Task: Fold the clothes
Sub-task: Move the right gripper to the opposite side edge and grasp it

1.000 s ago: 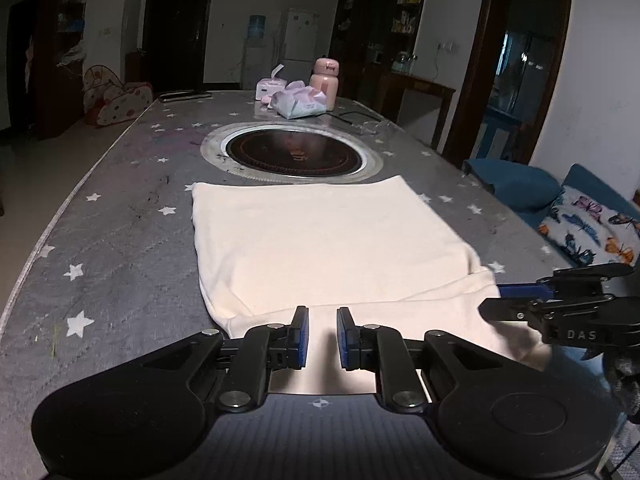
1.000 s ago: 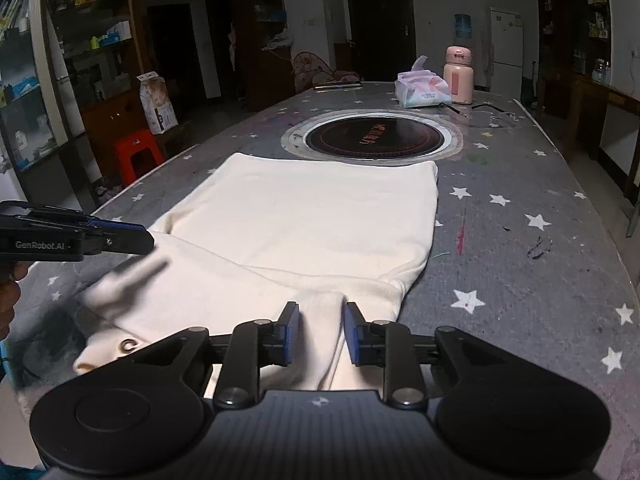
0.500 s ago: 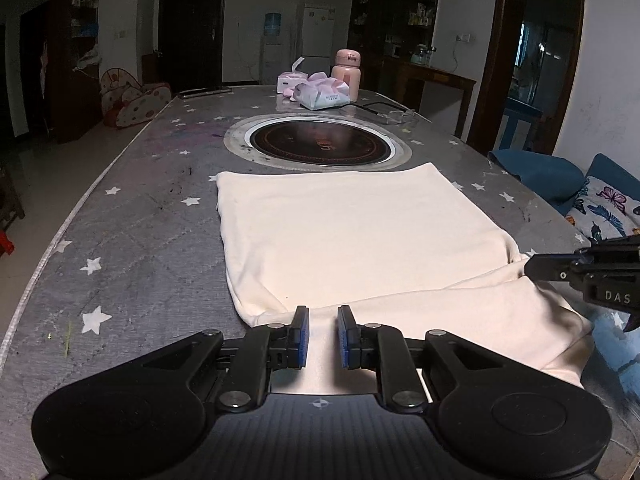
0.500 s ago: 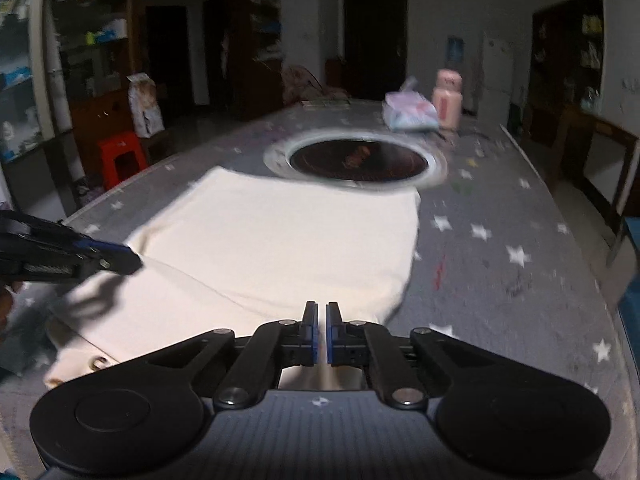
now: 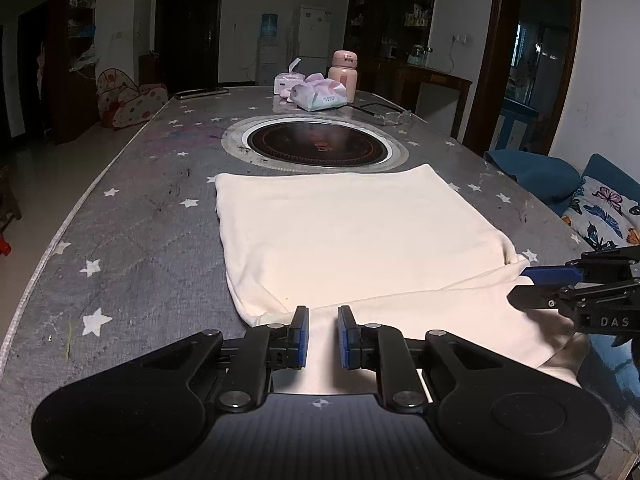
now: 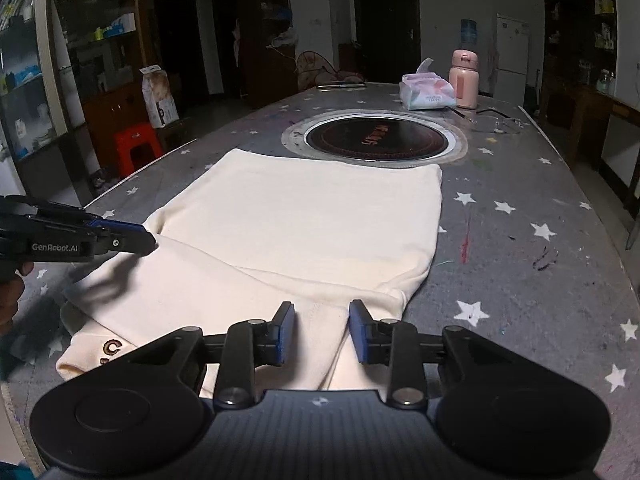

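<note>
A cream garment (image 5: 360, 240) lies flat on the grey star-patterned table (image 5: 140, 240), with its near part folded over into a band. In the left wrist view my left gripper (image 5: 322, 336) hovers over the near edge, jaws a narrow gap apart and cloth showing below them. From the right wrist view, the left gripper (image 6: 140, 240) hangs above the garment's (image 6: 312, 224) left side and casts a shadow on it. My right gripper (image 6: 322, 332) is over the near right corner, its jaws opening, a cloth fold between the pads but not pressed. That right gripper (image 5: 524, 284) shows at the garment's right edge.
A round hob (image 5: 316, 148) is set into the table just beyond the garment. Tissue packs (image 5: 320, 94), a pink bottle (image 5: 343, 74) and glasses (image 5: 394, 118) stand at the far end. A sofa with a cushion (image 5: 608, 216) is right of the table, and a red stool (image 6: 136, 144) left.
The right jaws closed tight half a second ago and now stand apart again over the cloth. The left gripper keeps its narrow gap and its place.
</note>
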`<state>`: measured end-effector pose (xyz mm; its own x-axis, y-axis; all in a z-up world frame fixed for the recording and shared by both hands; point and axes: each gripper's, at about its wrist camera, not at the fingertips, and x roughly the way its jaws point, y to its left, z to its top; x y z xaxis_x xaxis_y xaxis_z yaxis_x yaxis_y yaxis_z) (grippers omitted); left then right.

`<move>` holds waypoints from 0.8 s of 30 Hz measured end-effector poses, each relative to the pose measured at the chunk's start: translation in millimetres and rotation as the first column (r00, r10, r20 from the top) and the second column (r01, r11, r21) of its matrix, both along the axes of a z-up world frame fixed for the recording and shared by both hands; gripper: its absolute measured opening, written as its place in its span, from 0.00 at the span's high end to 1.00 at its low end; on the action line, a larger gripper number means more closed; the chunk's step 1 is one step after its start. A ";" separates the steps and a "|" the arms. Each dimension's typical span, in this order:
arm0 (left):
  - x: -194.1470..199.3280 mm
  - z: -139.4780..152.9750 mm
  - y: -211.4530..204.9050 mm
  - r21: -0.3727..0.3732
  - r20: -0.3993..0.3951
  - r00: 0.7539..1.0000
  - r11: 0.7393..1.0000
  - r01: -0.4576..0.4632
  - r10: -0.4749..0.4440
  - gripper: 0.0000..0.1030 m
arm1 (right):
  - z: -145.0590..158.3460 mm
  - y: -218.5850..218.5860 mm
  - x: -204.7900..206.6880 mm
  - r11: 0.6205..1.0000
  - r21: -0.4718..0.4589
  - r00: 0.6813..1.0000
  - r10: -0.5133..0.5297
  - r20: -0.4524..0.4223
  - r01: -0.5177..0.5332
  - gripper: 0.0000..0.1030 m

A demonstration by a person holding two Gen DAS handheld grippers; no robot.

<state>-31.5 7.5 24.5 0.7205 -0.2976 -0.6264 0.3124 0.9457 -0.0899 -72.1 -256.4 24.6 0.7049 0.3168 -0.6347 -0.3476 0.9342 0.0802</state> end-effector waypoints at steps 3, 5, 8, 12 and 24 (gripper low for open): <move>0.0 -0.8 0.5 -0.002 0.000 1.000 1.000 -0.004 0.004 0.82 | 1.7 0.5 -2.2 1.000 -0.016 1.000 0.004 0.009 -0.004 0.87; -0.1 -1.3 0.9 -0.003 0.000 1.000 1.000 -0.007 0.007 0.82 | 5.5 -0.1 -4.5 1.000 -0.022 1.000 0.003 0.029 -0.002 0.96; -1.1 -1.0 0.7 0.000 0.002 1.000 1.000 -0.009 0.009 0.82 | 16.7 -0.5 -8.6 1.000 -0.029 0.997 -0.004 0.083 0.007 0.96; -1.0 -1.8 2.1 -0.008 0.000 1.000 1.000 -0.018 0.018 0.82 | 22.1 1.9 -6.7 0.999 -0.045 0.993 -0.011 0.115 0.016 0.96; -22.2 15.4 -2.7 -0.031 0.022 0.999 0.998 0.049 -0.049 0.82 | 23.4 3.3 -22.2 0.996 -0.048 0.994 0.074 0.085 -0.070 0.85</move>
